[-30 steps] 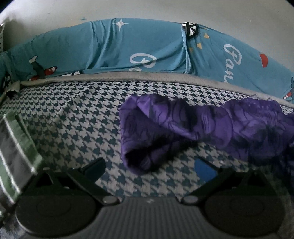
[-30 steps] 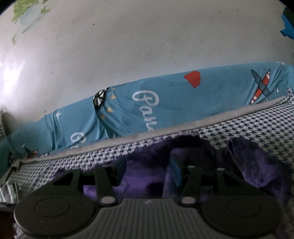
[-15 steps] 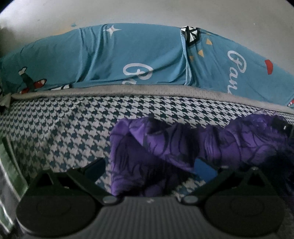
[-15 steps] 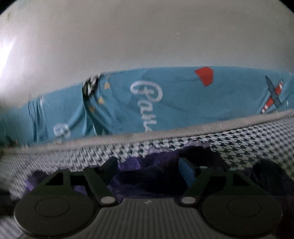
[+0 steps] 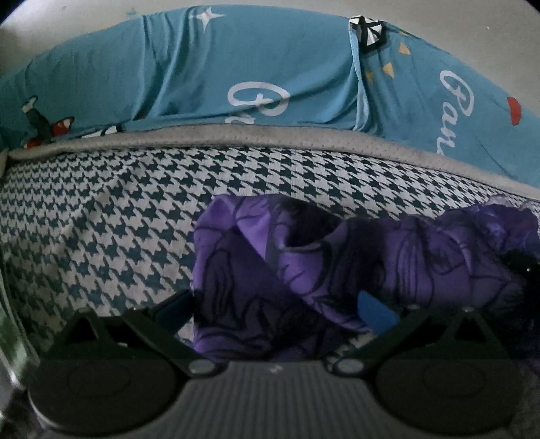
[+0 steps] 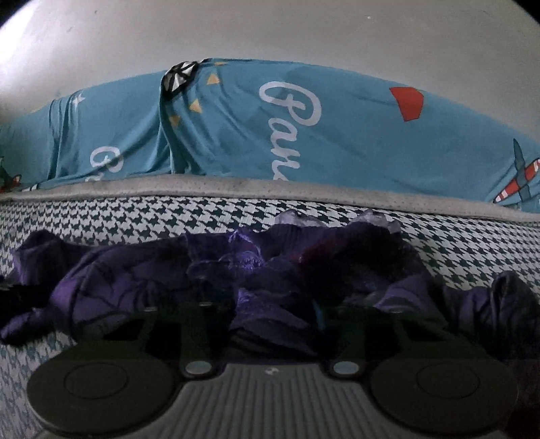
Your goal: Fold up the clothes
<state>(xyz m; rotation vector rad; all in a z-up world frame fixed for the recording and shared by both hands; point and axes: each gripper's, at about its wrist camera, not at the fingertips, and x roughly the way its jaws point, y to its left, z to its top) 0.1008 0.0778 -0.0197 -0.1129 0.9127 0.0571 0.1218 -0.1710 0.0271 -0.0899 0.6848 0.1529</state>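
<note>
I see the purple garment [image 5: 337,266] lying crumpled on the houndstooth bed cover [image 5: 101,216], in front of the blue pillows [image 5: 209,74]. My left gripper [image 5: 273,307] has its fingers spread wide around the cloth; my right gripper [image 6: 270,314] is closing its fingers, bunched fabric between them.

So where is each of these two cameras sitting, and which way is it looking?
Left wrist: rides the left tongs, looking down along open black fingers over the purple garment on the houndstooth mattress.
Right wrist: rides the right tongs, whose fingers are closing around bunched purple cloth.
Shared: garment, mattress, teal bedding, pale wall.
</note>
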